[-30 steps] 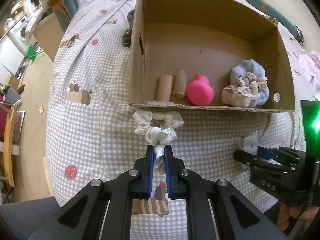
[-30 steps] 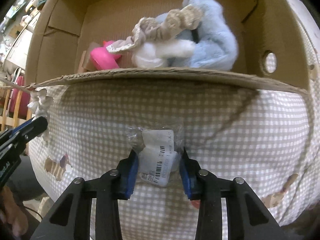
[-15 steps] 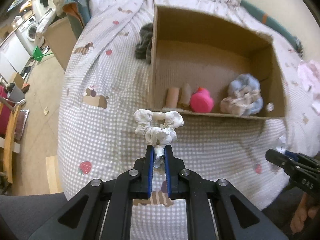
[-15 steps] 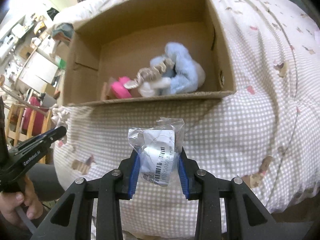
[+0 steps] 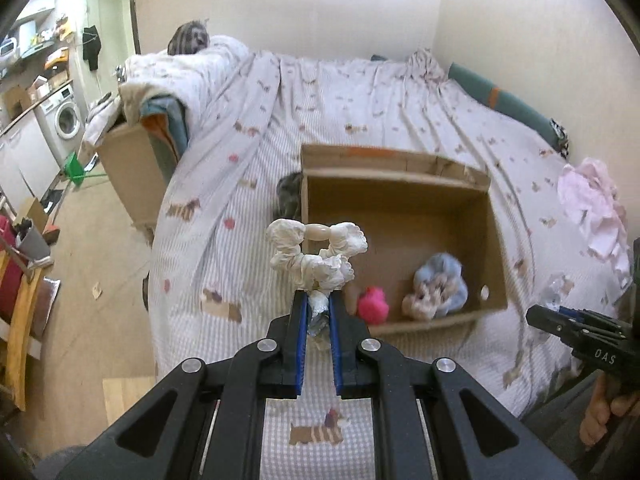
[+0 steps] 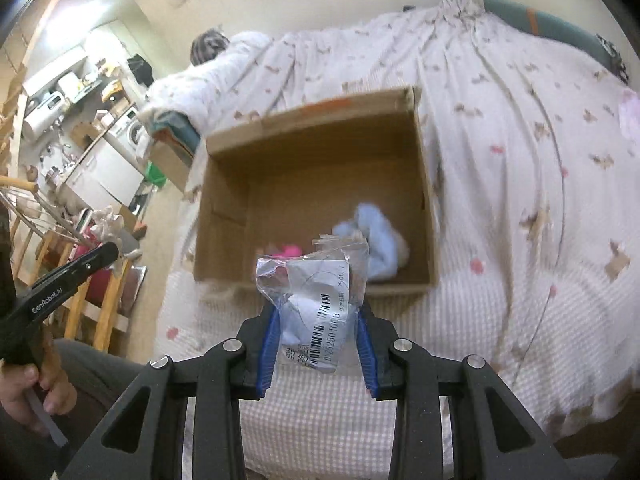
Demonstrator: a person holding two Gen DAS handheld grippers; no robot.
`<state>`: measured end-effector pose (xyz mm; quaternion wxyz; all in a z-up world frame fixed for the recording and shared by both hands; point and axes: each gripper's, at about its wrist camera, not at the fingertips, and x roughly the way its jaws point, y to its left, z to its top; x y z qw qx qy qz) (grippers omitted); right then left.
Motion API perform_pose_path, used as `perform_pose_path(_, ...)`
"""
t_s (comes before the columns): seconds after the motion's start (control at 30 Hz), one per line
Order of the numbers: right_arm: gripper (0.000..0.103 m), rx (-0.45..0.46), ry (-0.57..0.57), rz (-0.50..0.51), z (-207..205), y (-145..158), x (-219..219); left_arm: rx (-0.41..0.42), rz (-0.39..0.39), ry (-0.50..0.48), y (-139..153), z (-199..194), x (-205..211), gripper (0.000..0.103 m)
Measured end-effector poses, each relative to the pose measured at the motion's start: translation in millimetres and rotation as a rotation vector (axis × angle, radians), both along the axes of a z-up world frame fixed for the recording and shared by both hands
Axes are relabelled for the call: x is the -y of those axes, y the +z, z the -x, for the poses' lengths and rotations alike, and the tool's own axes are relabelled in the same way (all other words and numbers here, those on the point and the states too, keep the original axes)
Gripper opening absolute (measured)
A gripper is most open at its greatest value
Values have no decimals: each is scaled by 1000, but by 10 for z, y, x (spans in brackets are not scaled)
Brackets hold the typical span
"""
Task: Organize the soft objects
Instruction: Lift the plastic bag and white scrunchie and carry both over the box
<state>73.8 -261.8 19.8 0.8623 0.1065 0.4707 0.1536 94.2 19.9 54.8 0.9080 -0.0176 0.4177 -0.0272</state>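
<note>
My left gripper (image 5: 318,304) is shut on a white ruffled scrunchie (image 5: 316,252) and holds it up in front of the open cardboard box (image 5: 400,168) on the bed. My right gripper (image 6: 316,316) is shut on a clear plastic packet (image 6: 316,300) with a barcode label, held above the bed before the box (image 6: 316,116). Inside the box lie a pink plush (image 5: 373,306) and a blue-and-beige fluffy bundle (image 5: 438,290), which also shows in the right wrist view (image 6: 372,240). The right gripper shows at the right edge of the left wrist view (image 5: 576,328).
The bed has a checked cover with dog prints (image 5: 224,264). A dark cloth (image 5: 288,196) lies left of the box. A pink cloth (image 5: 592,208) lies at the right. A second cardboard box (image 5: 132,172) stands at the bed's left side. Wooden furniture (image 5: 20,320) stands on the floor.
Both grippers have risen and pulled back from the box, each still holding its item. The box looks smaller and farther; more of the bed and room shows.
</note>
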Motion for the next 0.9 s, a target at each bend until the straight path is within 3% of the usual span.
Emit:
perform_pose_path(0.1, 37, 28, 0, -17, -130, 109, -39, 5, -3, -21, 32, -128, 66, 10)
perform_pose_path(0.27, 37, 65, 6, -19, -332, 141, -98, -35, 10, -41, -164, -352, 171, 10)
perform_pose_path(0.5, 37, 54, -3, -15, -631, -128, -109, -51, -2, -78, -351, -718, 410, 10)
perform_pose_path(0.63, 37, 5, -31, -29, -753, -409, -69, -59, -11, -97, -549, -892, 542, 10)
perform_pose_path(0.9, 37, -31, -9, -53, -903, -606, -205, -159, -3, -99, -1033, -1013, 602, 10)
